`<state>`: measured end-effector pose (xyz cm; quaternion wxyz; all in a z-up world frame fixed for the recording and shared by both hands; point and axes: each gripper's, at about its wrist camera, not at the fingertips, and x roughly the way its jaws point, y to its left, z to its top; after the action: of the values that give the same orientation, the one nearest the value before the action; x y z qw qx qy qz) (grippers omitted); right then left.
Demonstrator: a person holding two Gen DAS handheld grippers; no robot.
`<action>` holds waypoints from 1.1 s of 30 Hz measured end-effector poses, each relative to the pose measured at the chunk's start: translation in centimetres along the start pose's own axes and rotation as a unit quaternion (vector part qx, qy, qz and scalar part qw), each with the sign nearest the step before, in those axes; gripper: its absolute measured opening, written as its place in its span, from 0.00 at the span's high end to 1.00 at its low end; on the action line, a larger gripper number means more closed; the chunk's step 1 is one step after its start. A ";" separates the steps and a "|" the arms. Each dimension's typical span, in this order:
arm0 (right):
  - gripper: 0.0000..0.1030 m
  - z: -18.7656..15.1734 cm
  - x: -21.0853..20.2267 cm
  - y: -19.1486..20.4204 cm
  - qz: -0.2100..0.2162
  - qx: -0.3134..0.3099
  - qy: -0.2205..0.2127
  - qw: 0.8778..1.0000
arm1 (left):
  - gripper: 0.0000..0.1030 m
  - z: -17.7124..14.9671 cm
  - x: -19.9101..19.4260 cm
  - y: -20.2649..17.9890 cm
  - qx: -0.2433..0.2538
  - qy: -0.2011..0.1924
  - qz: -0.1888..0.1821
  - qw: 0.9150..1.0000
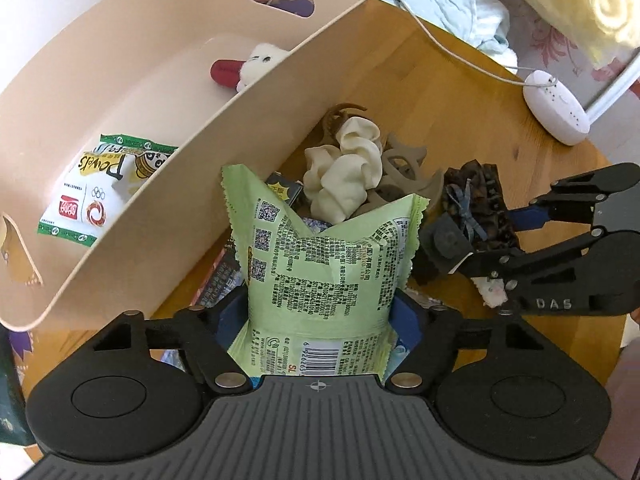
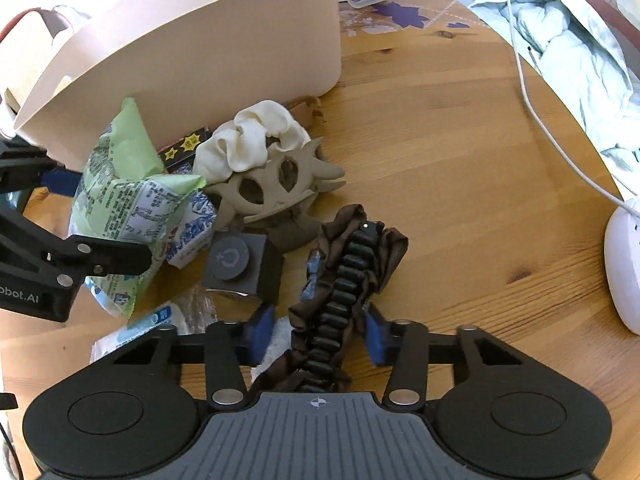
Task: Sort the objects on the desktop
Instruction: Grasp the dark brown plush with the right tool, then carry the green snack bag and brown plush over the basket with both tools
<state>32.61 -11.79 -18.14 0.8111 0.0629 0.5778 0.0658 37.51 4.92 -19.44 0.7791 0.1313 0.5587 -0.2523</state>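
Note:
My left gripper (image 1: 320, 316) is shut on a green snack packet (image 1: 320, 256), held upright beside the cream basket (image 1: 224, 120). The packet also shows in the right wrist view (image 2: 120, 200). My right gripper (image 2: 318, 330) has its blue pads around a dark brown hair clip with fabric (image 2: 348, 276), also in the left wrist view (image 1: 476, 208); the jaws look partly closed on it. A cream scrunchie (image 1: 348, 168) and a grey claw clip (image 2: 276, 188) lie in the pile on the wooden table (image 2: 460, 160). A grey cube with a round button (image 2: 240, 264) sits near the clip.
The basket holds a white snack packet (image 1: 96, 188) and a small plush toy (image 1: 260, 64). A white cable (image 2: 536, 92) runs to a white device (image 2: 624, 264) at the right. Crumpled pale cloth (image 2: 580, 52) lies beyond the table edge. Small wrappers (image 2: 168, 320) lie near my right gripper.

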 end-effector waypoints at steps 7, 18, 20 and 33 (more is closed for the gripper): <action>0.76 -0.5 -0.4 -2.1 0.031 0.010 -0.003 0.999 | 0.38 -0.7 -0.8 0.8 -0.054 -0.011 -0.013 0.998; 0.77 -1.0 -1.8 -2.5 0.055 -0.029 -0.022 0.998 | 0.39 -2.2 -2.5 0.8 -0.105 -0.033 -0.001 0.994; 0.77 -0.9 -2.3 -2.5 0.058 -0.041 -0.029 0.997 | 0.39 -2.4 -3.2 0.6 -0.111 -0.041 0.003 0.993; 0.77 1.1 -6.0 -2.8 0.077 -0.089 -0.079 0.990 | 0.39 -4.1 -8.3 0.9 -0.152 -0.088 0.022 0.984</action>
<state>31.86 -15.66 -12.72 0.8492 0.0398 0.4969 0.1744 32.64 9.68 -13.18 0.8415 0.0008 0.5168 -0.1574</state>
